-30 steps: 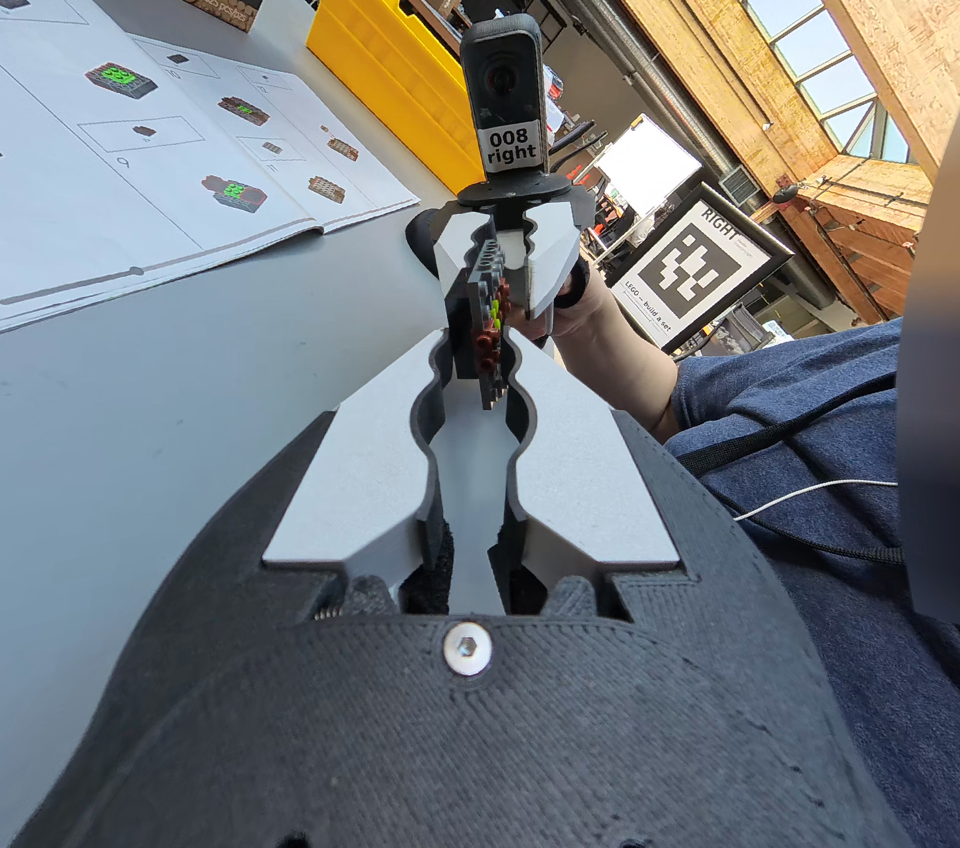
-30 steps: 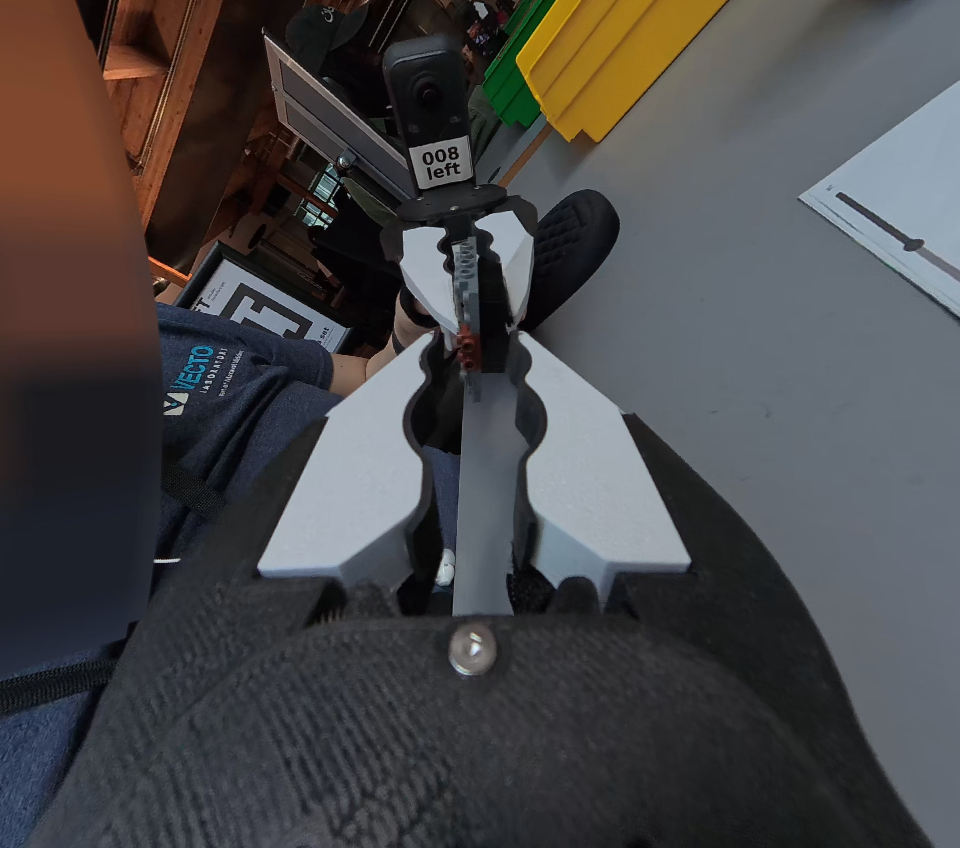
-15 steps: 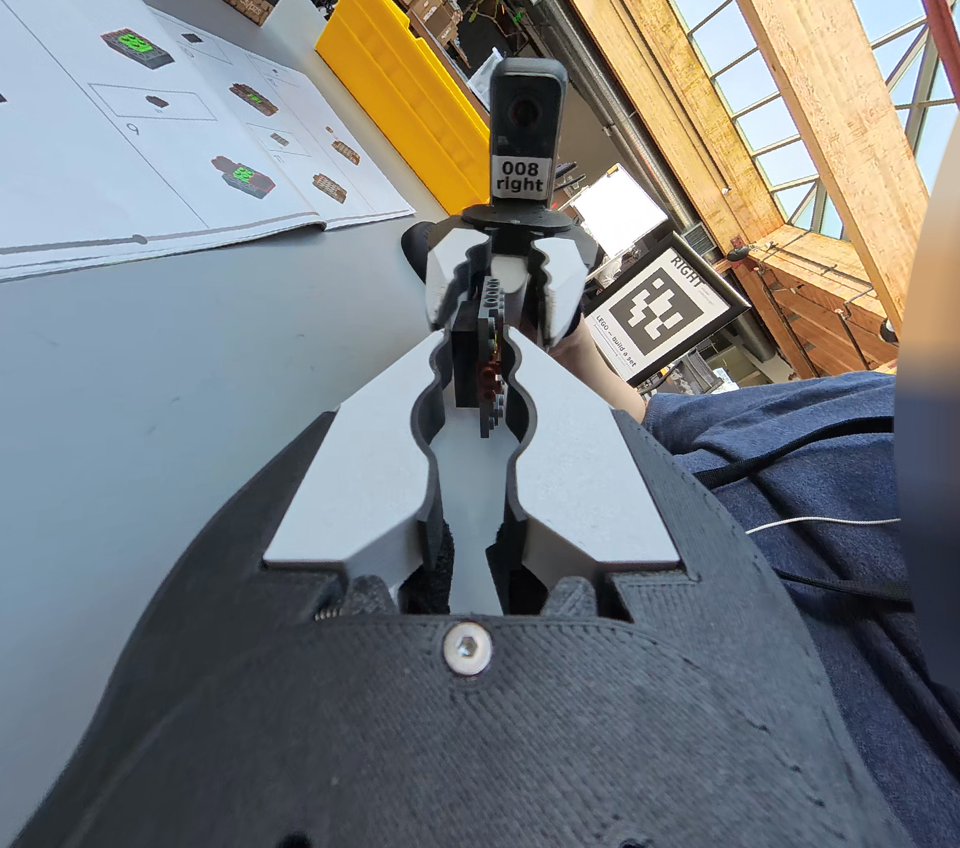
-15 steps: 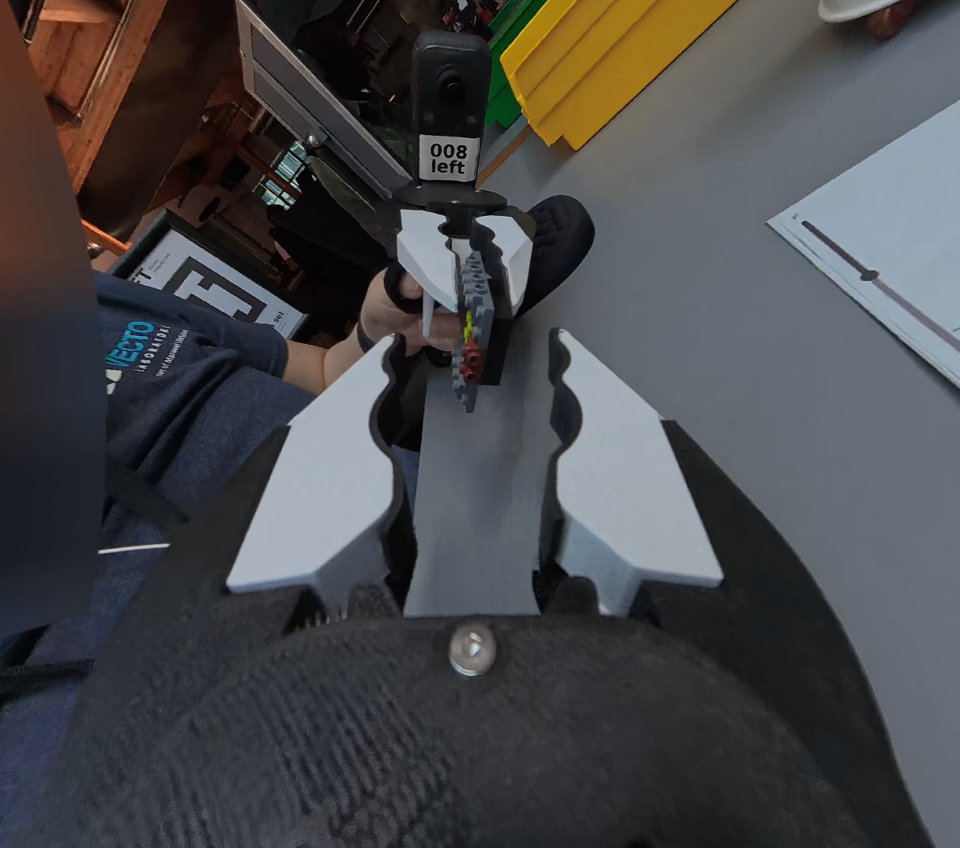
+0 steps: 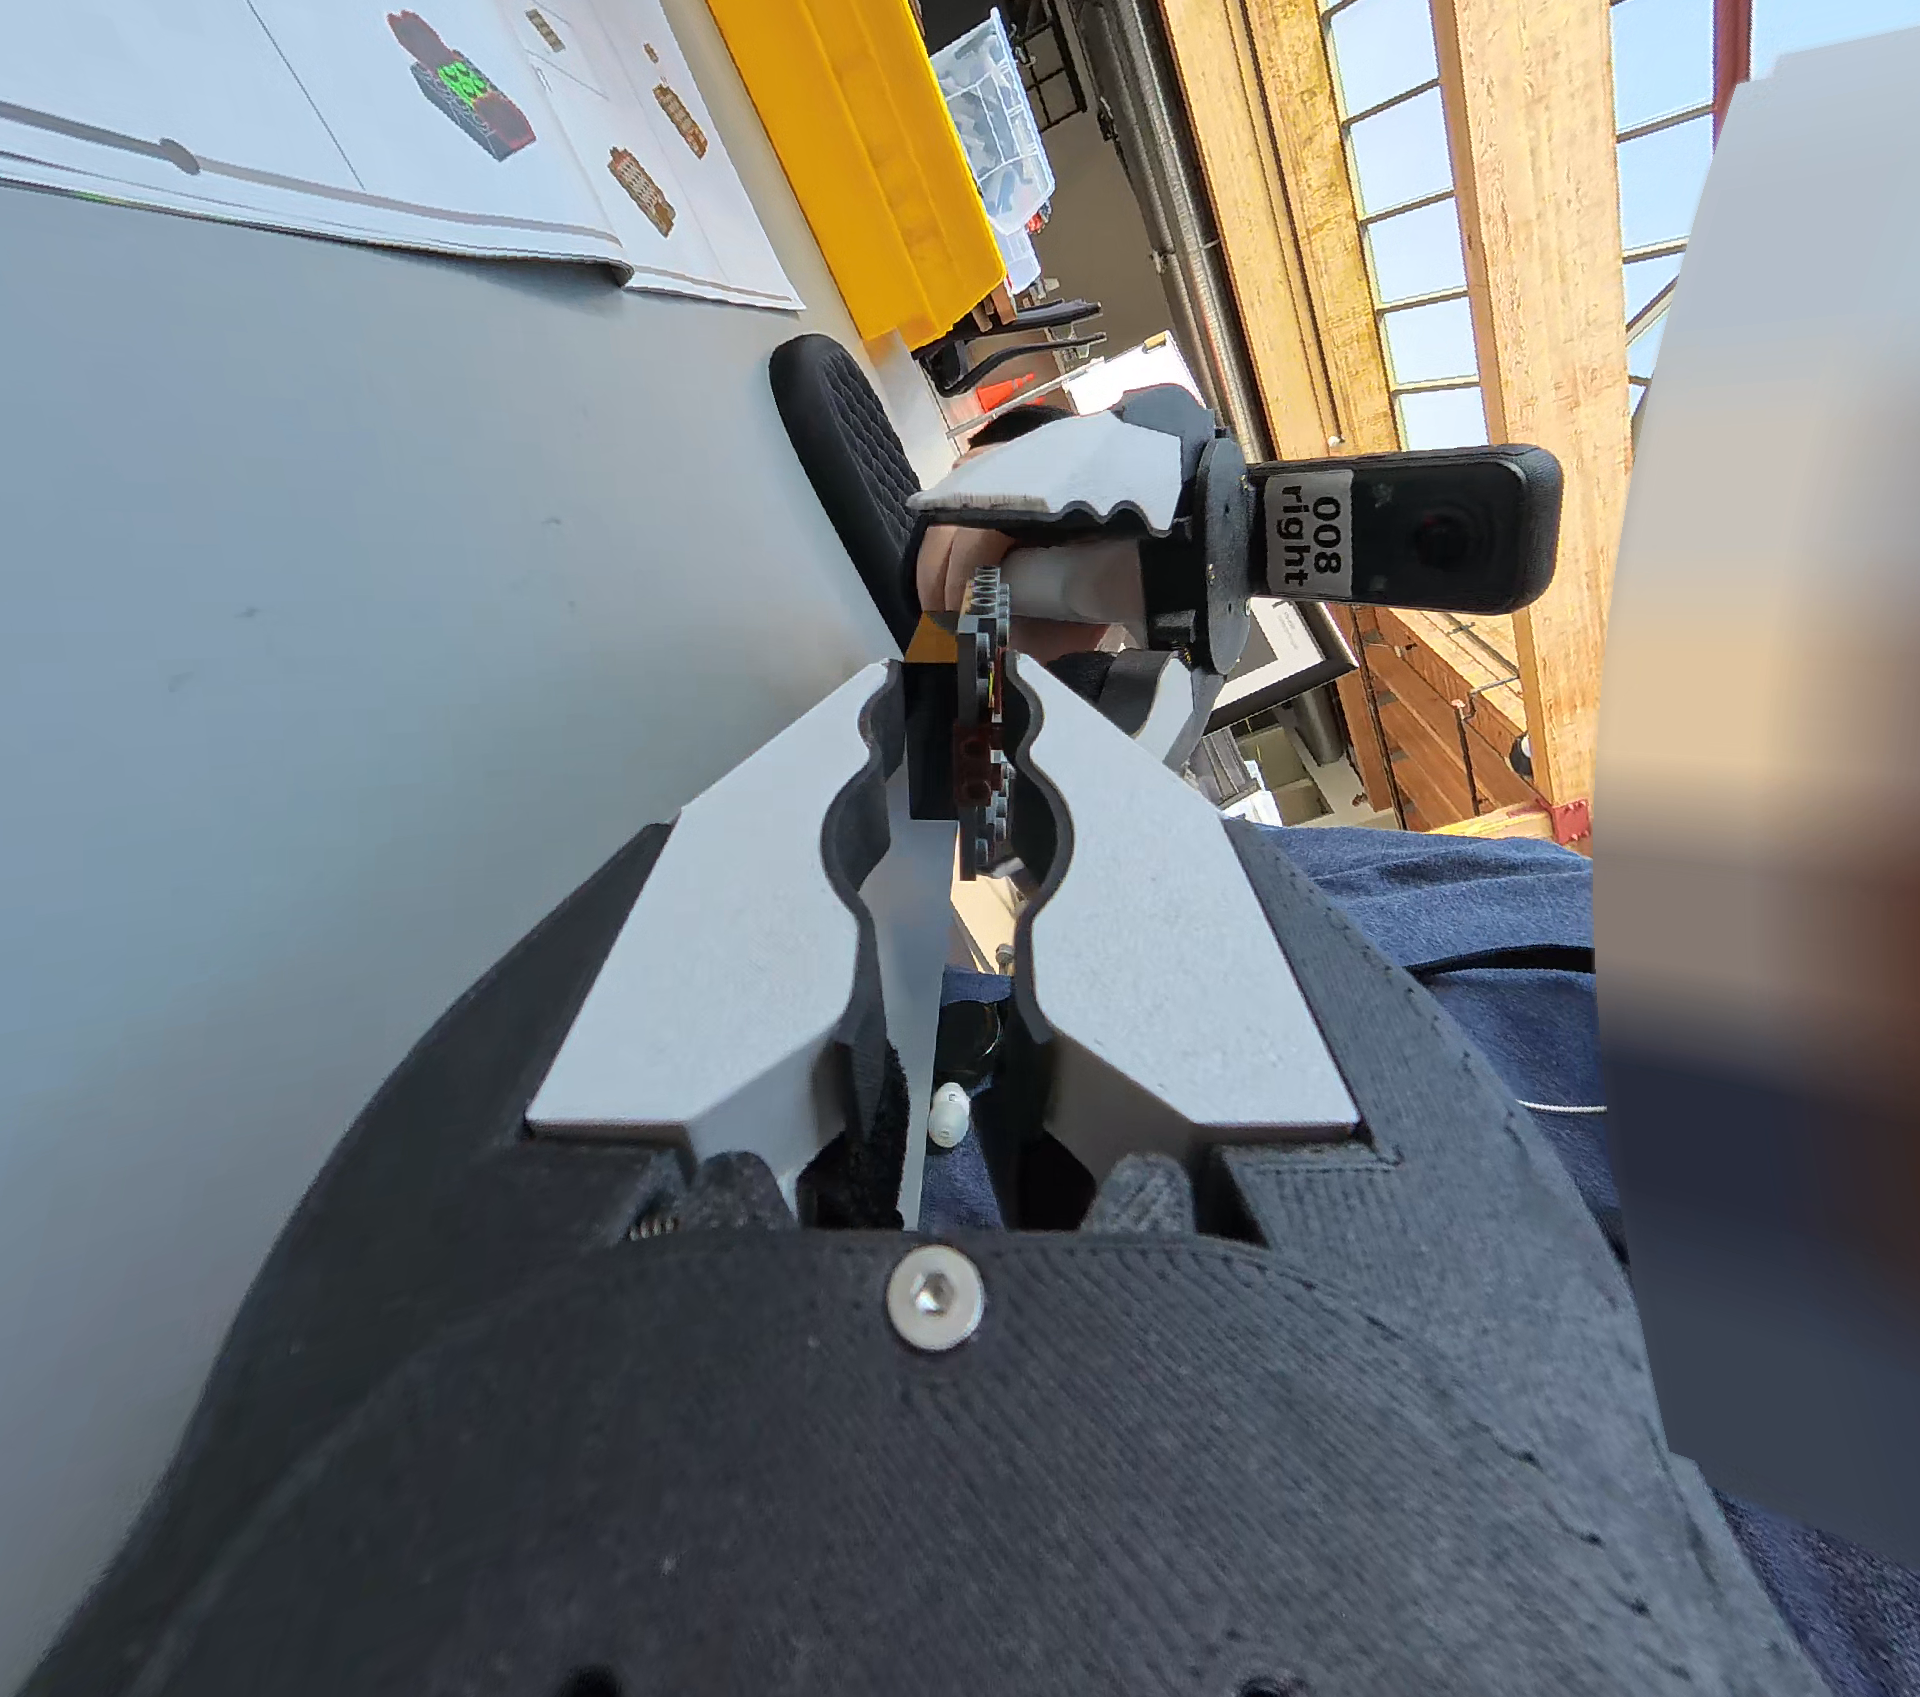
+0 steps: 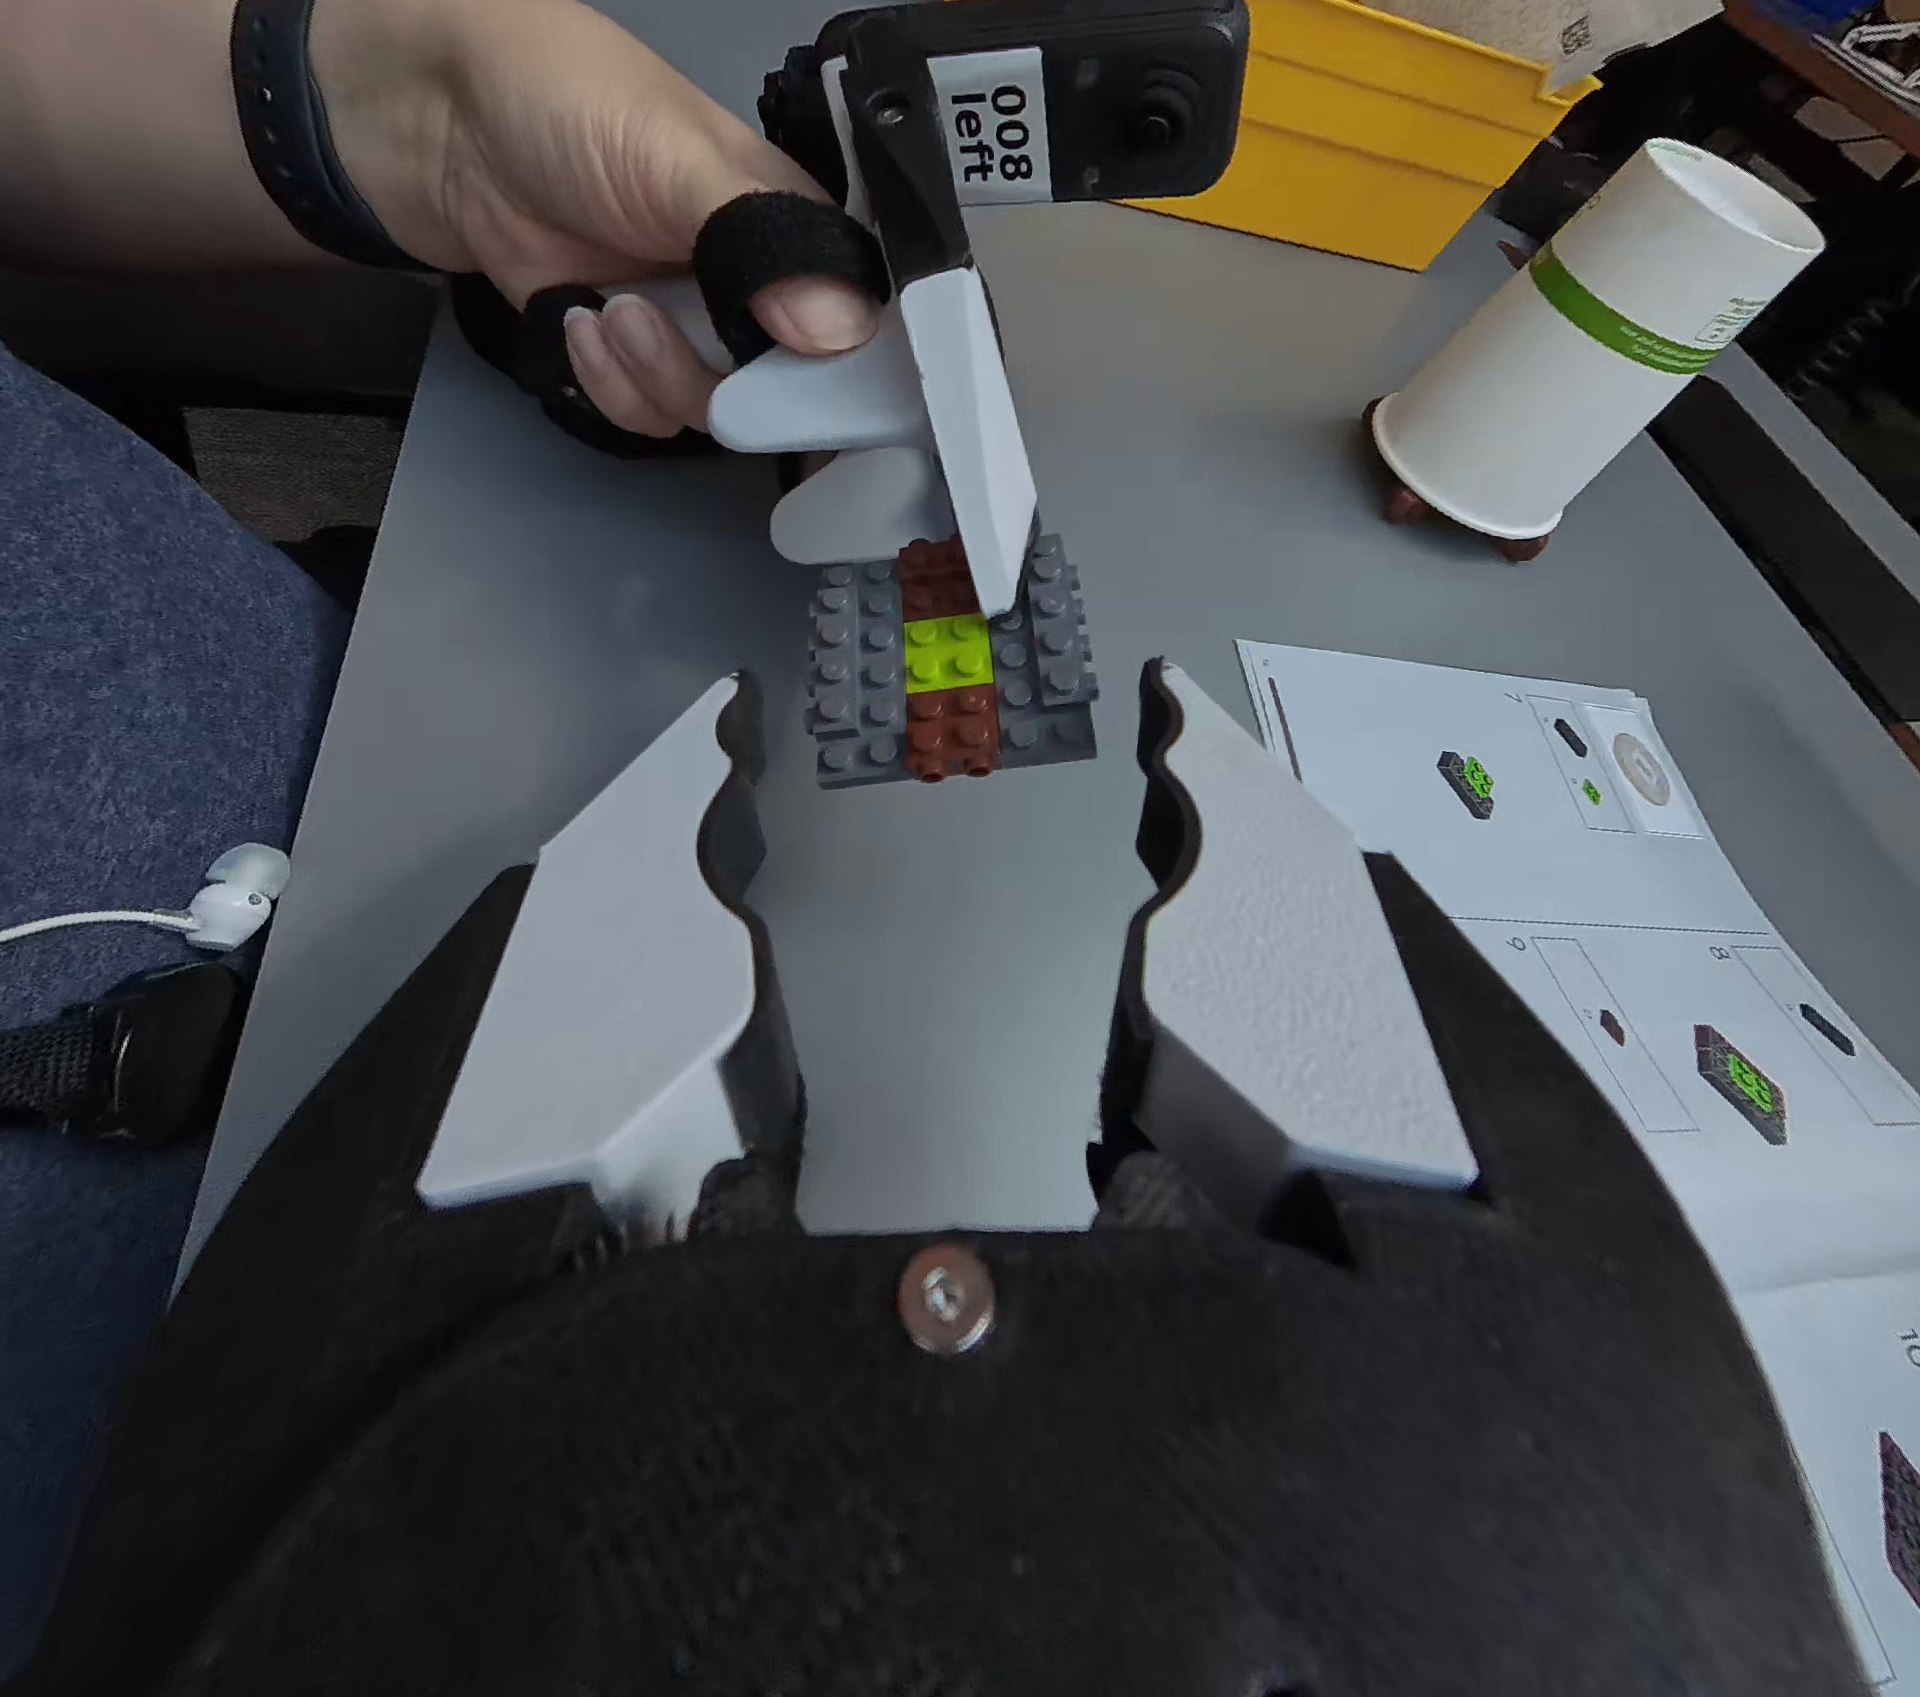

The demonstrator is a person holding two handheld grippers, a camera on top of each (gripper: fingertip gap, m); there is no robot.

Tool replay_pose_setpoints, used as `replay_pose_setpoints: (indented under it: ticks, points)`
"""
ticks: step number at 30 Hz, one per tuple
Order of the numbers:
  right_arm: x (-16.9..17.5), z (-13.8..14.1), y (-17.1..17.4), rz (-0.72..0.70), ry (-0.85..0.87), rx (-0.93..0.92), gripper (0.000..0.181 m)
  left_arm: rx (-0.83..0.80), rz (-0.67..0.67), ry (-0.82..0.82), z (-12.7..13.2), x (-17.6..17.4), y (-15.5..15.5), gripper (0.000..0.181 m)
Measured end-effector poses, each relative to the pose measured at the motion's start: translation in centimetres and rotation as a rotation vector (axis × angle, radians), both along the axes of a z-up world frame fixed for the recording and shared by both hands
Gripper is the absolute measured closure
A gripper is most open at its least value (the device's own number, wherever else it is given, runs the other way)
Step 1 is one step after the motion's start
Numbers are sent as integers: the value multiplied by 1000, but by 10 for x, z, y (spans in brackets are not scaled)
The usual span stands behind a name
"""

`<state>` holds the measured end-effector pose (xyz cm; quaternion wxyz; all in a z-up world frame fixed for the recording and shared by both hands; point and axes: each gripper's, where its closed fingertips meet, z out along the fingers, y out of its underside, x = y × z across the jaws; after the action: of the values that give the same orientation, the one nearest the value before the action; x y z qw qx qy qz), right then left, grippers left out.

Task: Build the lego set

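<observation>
Left claw [image 5: 951, 717]: pinching the build edge-on between its two grey fingers; in the right wrist view it [image 6: 971, 577] comes down from 11 o'clock, one finger tip on the studded top, the other finger hidden behind.
Right claw [image 6: 945, 681]: spread wide, nothing between its fingers, the build just past its tips at 12 o'clock; in the left wrist view it [image 5: 1049, 567] lies sideways at 1 o'clock of the build.
Build [image 6: 951, 681]: grey studded plate with a centre strip of brown, lime, brown; whether it rests on the table or is held just above it cannot be told. In the left wrist view [image 5: 982, 743] only its thin edge shows.
Hand [image 6: 540, 151]: grips the left claw's handle, black loops on the fingers, dark band on the wrist.
Table [image 6: 644, 567]: grey.
Booklet [image 6: 1621, 951]: open at 3 to 4 o'clock of the build.
Cup [image 6: 1590, 338]: white paper with a green band, upside down on small brown pieces, at 2 o'clock, well apart from the build.
Bin [image 6: 1299, 26]: yellow, at the far table edge, 12 to 1 o'clock.
</observation>
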<state>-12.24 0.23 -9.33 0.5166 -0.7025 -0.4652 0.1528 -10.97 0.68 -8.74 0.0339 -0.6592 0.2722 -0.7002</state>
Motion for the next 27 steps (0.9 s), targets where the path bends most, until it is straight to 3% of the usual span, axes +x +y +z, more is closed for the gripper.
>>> replay_pose_setpoints:
  ticks: [3,7,11,15,23,27]
  points:
    - [1,-5,0,-10,-17,-14,125,-13,-8,1,1,1,-2,166]
    - [1,-4,0,-27,12,-24,125,-28,-4,-20,3,1,-2,165]
    - [5,-16,3,-57,51,-126,125,-36,32,-20,5,-7,14,143]
    - [9,-46,5,-87,69,-317,125,178,109,63,0,-25,32,156]
    - [3,-54,4,-49,59,-377,125,631,5,218,-18,-38,16,158]
    - [6,-62,3,-45,25,-424,124,799,-85,214,-23,-37,2,158]
